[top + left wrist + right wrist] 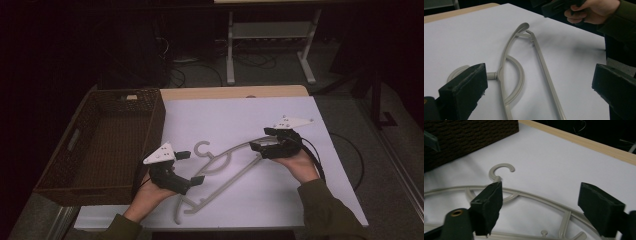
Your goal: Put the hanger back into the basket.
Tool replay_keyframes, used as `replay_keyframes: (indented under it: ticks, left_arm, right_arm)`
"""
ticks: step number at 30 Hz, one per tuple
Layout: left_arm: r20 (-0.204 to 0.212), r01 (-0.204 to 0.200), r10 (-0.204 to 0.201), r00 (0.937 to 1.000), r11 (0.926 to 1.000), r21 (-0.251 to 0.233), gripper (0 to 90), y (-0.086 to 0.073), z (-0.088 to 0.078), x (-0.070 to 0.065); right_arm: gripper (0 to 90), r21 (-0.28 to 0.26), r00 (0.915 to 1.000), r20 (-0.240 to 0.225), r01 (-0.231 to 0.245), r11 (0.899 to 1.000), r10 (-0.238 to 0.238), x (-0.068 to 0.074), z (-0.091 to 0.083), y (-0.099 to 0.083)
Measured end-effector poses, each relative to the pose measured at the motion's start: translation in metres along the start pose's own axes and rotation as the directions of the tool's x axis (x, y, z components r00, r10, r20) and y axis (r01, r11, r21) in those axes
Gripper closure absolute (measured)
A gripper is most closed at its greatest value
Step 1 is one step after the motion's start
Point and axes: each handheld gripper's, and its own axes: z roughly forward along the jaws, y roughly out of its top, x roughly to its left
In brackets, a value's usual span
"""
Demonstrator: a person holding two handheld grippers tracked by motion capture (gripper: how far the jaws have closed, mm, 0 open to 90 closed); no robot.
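1. Between the fingers: right gripper (261,144), fingers (489,202) spread wide and straddling the upper arm of the grey hanger (220,172) near its end; the pads are clear of the plastic. Risk: the thin bar lies flat on the sheet, so closing fingers may ride over it or scrape the sheet and miss.
2. Left gripper (191,167), fingers (465,86) open, empty, poised over the hanger's neck just beside the hook (500,171). Risk: a grip on the curved neck may let the hanger swivel.
3. Hanger: lies flat mid-table on the white sheet (225,115), running diagonally from the near edge toward the right side, hook toward the basket. Risk: lifted by one end, the long frame would likely sag and twist out.
4. Wicker basket (150,145): along the table's left edge, just beside the left gripper. Risk: a swinging hanger or the hook could catch its rim.
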Motion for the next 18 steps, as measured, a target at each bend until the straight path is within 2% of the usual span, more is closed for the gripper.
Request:
replay_keyframes:
  ticks: [1, 4, 5, 6, 7, 8, 9, 11, 12, 13, 14, 15, 18]
  left_arm:
    - [-0.001, 0.0, 0.0, 1.0, 1.0, -0.001, 0.0, 0.0, 0.0, 0.0]
    - [-0.001, -0.002, 0.002, 1.0, 1.0, -0.002, 0.0, 0.0, 0.001, -0.001]
    - [-0.001, -0.002, 0.002, 1.0, 1.0, -0.002, 0.0, 0.0, 0.001, -0.001]
    - [0.0, -0.003, 0.003, 1.0, 1.0, 0.002, 0.0, 0.0, 0.0, -0.001]
    - [0.0, -0.003, 0.003, 1.0, 1.0, 0.002, 0.0, 0.0, 0.0, -0.001]
    - [0.002, 0.003, -0.003, 1.0, 1.0, -0.003, 0.0, 0.0, 0.001, -0.001]
    - [0.002, 0.003, -0.003, 1.0, 1.0, -0.003, 0.0, 0.0, 0.001, -0.001]
    - [0.002, 0.003, -0.003, 1.0, 1.0, -0.001, 0.0, 0.0, 0.001, 0.0]
    - [0.003, 0.003, -0.003, 1.0, 1.0, 0.001, 0.0, -0.001, 0.001, 0.0]
    - [0.005, 0.005, -0.005, 1.0, 1.0, 0.001, 0.0, -0.001, 0.001, -0.001]
    - [0.005, 0.006, -0.006, 1.0, 1.0, 0.001, 0.0, -0.001, 0.001, -0.001]
    - [0.006, 0.005, -0.005, 1.0, 1.0, 0.001, 0.0, -0.001, 0.001, -0.001]
    - [0.01, 0.001, -0.001, 0.9999, 1.0, 0.007, 0.0, -0.001, 0.002, -0.001]
  right_arm:
    - [28.2, 0.016, 1.0, 0.008, 0.003, 1.0, -0.003, -0.002, 0.006, 0.001]
    - [37.2, 0.047, 0.9996, 0.023, 0.014, 0.999, -0.015, -0.006, 0.016, 0.002]
    - [37.2, 0.047, 0.9996, 0.023, 0.014, 0.999, -0.015, -0.006, 0.016, 0.002]
    - [43.3, 0.068, 0.9991, 0.037, 0.021, 0.997, -0.024, -0.009, 0.023, 0.004]
    - [43.3, 0.068, 0.9991, 0.037, 0.021, 0.997, -0.024, -0.009, 0.023, 0.004]
    - [50.0, 0.086, 0.9988, 0.043, 0.02, 0.996, -0.024, -0.011, 0.028, 0.004]
    - [50.0, 0.086, 0.9988, 0.043, 0.02, 0.996, -0.024, -0.011, 0.028, 0.004]
    - [57.0, 0.108, 0.9987, 0.049, 0.007, 0.994, -0.012, -0.014, 0.035, 0.004]
    - [63.7, 0.133, 0.9984, 0.056, 0.003, 0.991, -0.01, -0.017, 0.041, 0.002]
    - [63.7, 0.133, 0.9984, 0.056, 0.003, 0.991, -0.01, -0.017, 0.041, 0.002]
    - [70.9, 0.165, 0.9984, 0.056, 0.0, 0.986, -0.01, -0.019, 0.047, -0.001]
    - [70.9, 0.165, 0.9984, 0.056, 0.0, 0.986, -0.01, -0.019, 0.047, -0.001]
    - [81.6, 0.228, 0.9981, 0.06, -0.004, 0.974, -0.01, -0.02, 0.053, -0.005]
